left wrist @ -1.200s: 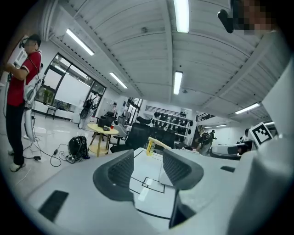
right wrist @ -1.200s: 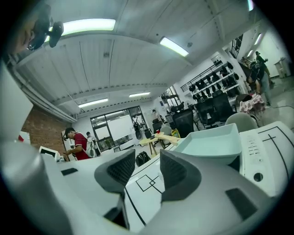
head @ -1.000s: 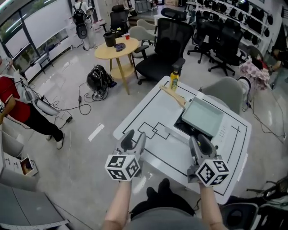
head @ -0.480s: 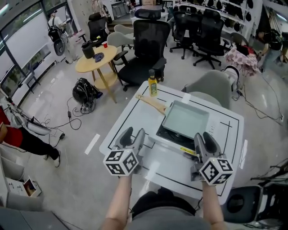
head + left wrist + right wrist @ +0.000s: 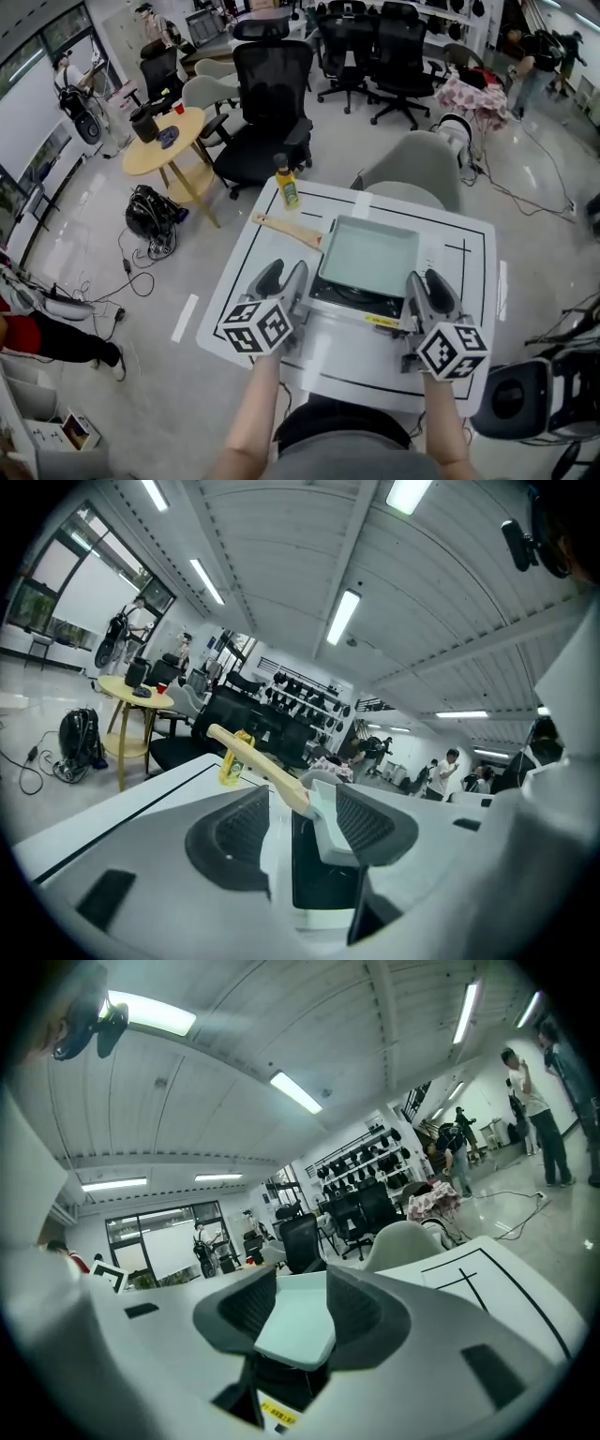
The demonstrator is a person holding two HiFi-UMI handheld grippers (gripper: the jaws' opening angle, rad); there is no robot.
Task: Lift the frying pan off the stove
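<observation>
Seen from above, one white table fills the centre of the frame. On it sits one black stove. On the stove rests one square, pale green frying pan, its single wooden handle pointing toward the upper left. One yellow bottle stands upright near the handle's tip. Two grippers hover at the table's lower edge. The left gripper, lower left of the pan, has wide jaws that have just been opening, with nothing between them. The right gripper, lower right, also has its jaws apart and empty.
</observation>
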